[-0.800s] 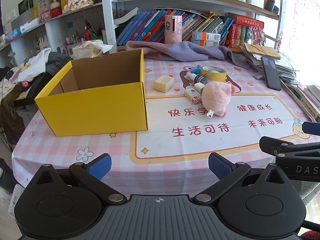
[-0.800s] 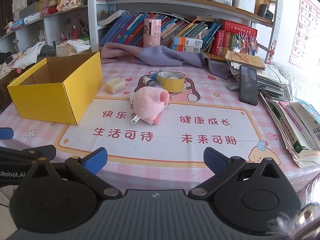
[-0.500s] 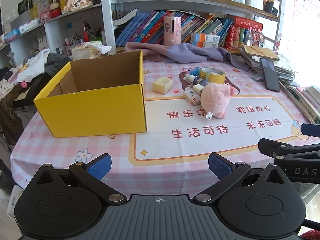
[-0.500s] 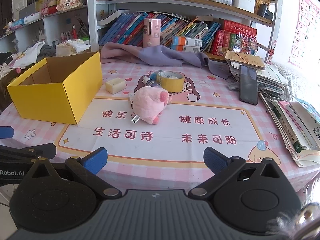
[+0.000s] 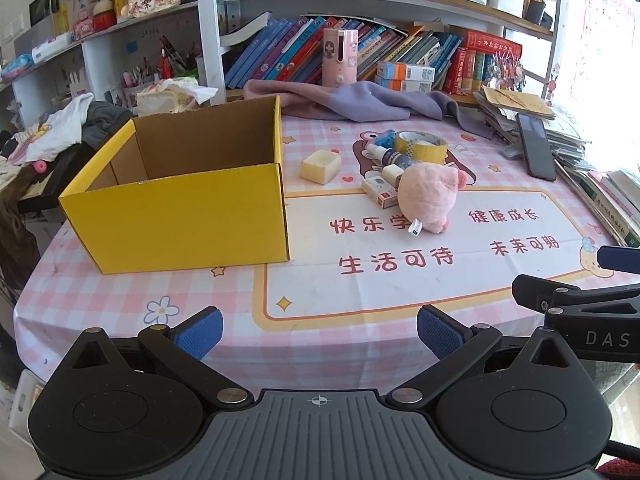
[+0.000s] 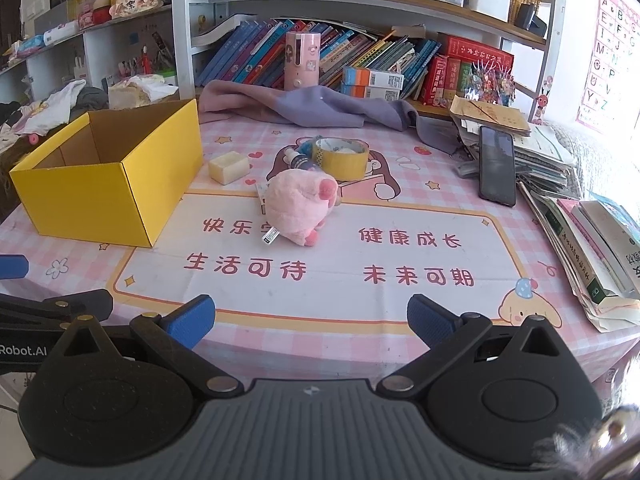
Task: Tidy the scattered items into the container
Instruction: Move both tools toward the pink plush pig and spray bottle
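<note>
Pink checked tablecloth (image 5: 120, 296) bears an empty yellow box (image 5: 184, 216); both tools (image 5: 318, 330) (image 6: 310, 318) gape released.

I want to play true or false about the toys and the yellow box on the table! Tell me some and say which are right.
1. The yellow box has the pink plush pig inside. False: the pink plush pig lies on the table, outside it.
2. The roll of tape sits behind the pig. True.
3. The left tongs are squeezing the cream block. False: they are open and hold nothing; the cream block sits beside the box.
4. The right tongs are open. True.
</note>
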`<action>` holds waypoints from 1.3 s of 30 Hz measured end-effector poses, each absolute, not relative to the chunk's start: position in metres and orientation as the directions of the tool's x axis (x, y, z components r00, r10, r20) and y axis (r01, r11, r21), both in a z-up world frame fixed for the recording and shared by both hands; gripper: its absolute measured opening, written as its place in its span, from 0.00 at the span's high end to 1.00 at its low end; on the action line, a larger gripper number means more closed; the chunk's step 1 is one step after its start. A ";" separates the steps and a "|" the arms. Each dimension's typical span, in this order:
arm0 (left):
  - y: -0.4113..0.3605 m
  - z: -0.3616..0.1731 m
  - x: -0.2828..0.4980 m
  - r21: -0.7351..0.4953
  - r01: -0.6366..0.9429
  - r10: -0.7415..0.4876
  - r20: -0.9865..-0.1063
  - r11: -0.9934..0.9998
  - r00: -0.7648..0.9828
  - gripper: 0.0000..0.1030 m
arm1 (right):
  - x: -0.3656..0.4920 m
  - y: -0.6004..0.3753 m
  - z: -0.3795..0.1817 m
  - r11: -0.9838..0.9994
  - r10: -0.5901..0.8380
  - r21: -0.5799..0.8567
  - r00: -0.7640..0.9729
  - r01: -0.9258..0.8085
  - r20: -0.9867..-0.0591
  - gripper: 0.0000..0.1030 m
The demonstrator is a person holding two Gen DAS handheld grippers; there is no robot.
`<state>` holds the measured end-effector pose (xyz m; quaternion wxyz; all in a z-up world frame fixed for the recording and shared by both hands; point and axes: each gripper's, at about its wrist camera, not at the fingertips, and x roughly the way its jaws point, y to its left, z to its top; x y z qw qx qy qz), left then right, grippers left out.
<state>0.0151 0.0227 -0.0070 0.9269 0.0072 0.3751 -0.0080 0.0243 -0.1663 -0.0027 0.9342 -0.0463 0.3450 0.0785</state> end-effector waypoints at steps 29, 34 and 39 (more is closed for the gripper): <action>-0.012 -0.012 0.050 -0.004 0.071 -0.053 -0.710 0.997 0.702 0.00 | 0.063 -0.201 -0.012 0.985 0.133 0.010 0.718 -0.173 -0.683 0.01; -0.024 -0.019 0.067 -0.020 0.059 -0.055 -0.727 0.998 0.684 0.00 | 0.083 -0.215 -0.018 0.984 0.142 0.020 0.702 -0.179 -0.698 0.00; -0.039 -0.022 0.083 -0.022 0.044 -0.046 -0.729 0.999 0.683 0.00 | 0.109 -0.230 -0.023 0.979 0.159 0.028 0.676 -0.201 -0.719 0.00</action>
